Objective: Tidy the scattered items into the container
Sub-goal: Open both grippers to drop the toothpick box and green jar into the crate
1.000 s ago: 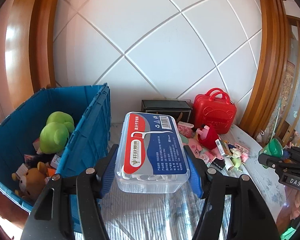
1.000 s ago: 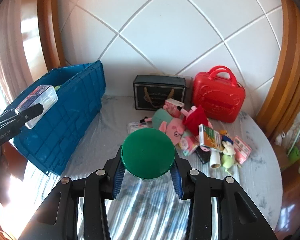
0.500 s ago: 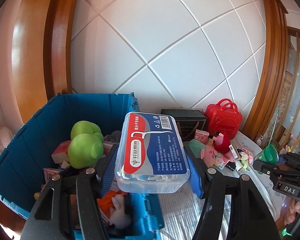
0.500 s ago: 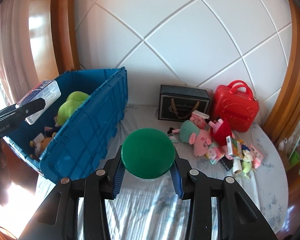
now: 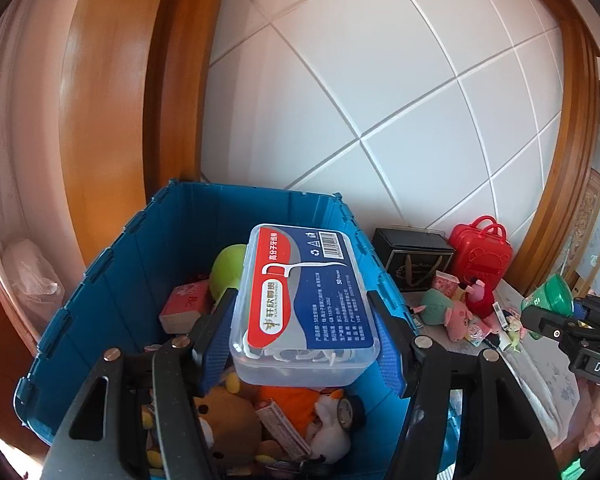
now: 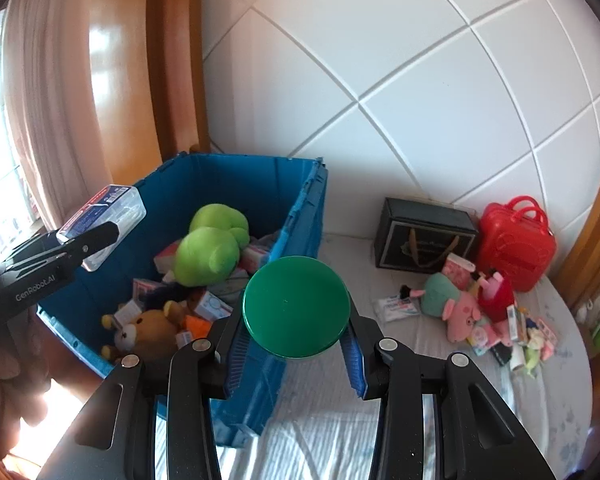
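1. Left gripper (image 5: 306,334): the jaws are closed on the floss-pick box (image 5: 306,304), one blue pad on each long side. The box is held level, label up, above the near part of the blue crate (image 5: 112,280). From the right wrist view, the box (image 6: 102,224) hangs at the crate's left rim, clear of the contents.
2. Handling, floss-pick box: judged light, rigid and smooth-walled. Thin clear plastic may flex or slip under a pinch. Grip at mid-length of the long sides, as held. A short drop onto the soft toys below should not damage it.
3. Right gripper (image 6: 296,340): the jaws are closed around the green-lidded jar (image 6: 296,306) just below the lid. The jar body is hidden by the lid. It hangs over the crate's near right wall, not yet inside.
4. Handling, jar: judged stiff and round, so liable to rotate between the pads. Weight cannot be determined.
5. Crate contents: brown bear plush (image 6: 148,332), small cartons, then green plush (image 6: 208,254) farther in.
6. Farther right on the cloth: pig plush (image 6: 456,308), black gift box (image 6: 424,236) and red toy suitcase (image 6: 516,244) remain outside.
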`<act>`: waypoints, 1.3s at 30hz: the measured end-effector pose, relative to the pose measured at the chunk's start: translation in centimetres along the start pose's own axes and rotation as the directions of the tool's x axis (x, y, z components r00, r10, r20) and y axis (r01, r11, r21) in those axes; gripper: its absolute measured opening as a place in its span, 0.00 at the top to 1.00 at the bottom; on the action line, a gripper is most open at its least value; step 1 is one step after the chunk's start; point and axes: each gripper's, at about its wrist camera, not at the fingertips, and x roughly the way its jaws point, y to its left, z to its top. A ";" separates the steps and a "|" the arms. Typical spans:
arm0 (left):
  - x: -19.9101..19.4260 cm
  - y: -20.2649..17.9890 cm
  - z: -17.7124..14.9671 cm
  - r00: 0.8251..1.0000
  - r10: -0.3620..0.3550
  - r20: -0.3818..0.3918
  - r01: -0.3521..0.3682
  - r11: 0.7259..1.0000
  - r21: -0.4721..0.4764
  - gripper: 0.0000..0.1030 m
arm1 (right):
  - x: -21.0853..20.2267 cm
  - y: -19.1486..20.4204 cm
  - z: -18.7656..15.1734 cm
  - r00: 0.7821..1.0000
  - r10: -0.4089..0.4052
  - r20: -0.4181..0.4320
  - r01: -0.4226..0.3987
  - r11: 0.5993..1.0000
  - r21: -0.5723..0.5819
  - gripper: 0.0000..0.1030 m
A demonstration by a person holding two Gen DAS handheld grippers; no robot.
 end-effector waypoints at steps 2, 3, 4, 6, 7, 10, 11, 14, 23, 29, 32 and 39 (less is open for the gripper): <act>0.0 1.6 0.3 1.000 0.021 -0.003 -0.021 1.000 -0.010 0.41 | 0.5 1.4 0.7 1.000 0.019 0.000 -0.019 1.000 -0.007 0.61; 0.0 2.4 0.4 1.000 0.030 -0.006 -0.030 0.999 -0.015 0.41 | 0.7 2.1 1.1 1.000 0.027 0.000 -0.027 1.000 -0.011 0.61; 0.1 3.3 0.6 0.999 0.037 -0.010 -0.037 0.999 -0.022 0.41 | 0.9 2.7 1.4 0.999 0.034 0.000 -0.034 0.999 -0.016 0.61; 0.2 4.7 0.9 0.999 0.050 -0.015 -0.050 0.998 -0.032 0.41 | 1.4 3.9 1.9 0.999 0.049 0.001 -0.049 0.998 -0.028 0.61; 0.1 5.5 1.0 0.998 0.060 -0.014 -0.060 0.997 -0.043 0.41 | 1.7 4.5 2.1 0.998 0.057 0.000 -0.057 0.998 -0.034 0.61; 0.1 7.4 1.4 0.997 0.082 -0.012 -0.082 0.995 -0.064 0.41 | 2.8 6.1 2.6 0.997 0.082 -0.006 -0.082 0.995 -0.054 0.61; 0.0 7.9 1.6 0.996 0.088 -0.009 -0.088 0.994 -0.067 0.41 | 3.1 6.6 2.7 0.996 0.092 -0.010 -0.092 0.994 -0.059 0.61; 0.1 8.9 2.0 0.995 0.100 -0.002 -0.100 0.992 -0.072 0.41 | 4.1 8.1 3.0 0.992 0.121 -0.024 -0.123 0.989 -0.077 0.61; 1.0 9.9 2.7 0.994 0.108 0.006 -0.107 0.991 -0.079 0.41 | 5.8 10.8 4.1 0.986 0.162 -0.038 -0.165 0.981 -0.106 0.61; 1.1 10.2 2.9 0.997 0.073 0.019 -0.071 0.992 -0.107 0.29 | 6.5 11.4 4.3 0.983 0.173 -0.054 -0.179 0.975 -0.132 0.52; 1.0 10.3 2.7 0.997 0.081 0.014 -0.079 0.989 -0.125 0.00 | 6.6 11.6 4.0 0.986 0.161 -0.043 -0.165 0.976 -0.144 0.00; 0.8 9.9 1.9 0.995 0.103 0.004 -0.102 0.987 -0.121 0.00 | 6.9 10.6 3.5 0.985 0.163 -0.061 -0.170 0.978 -0.122 0.01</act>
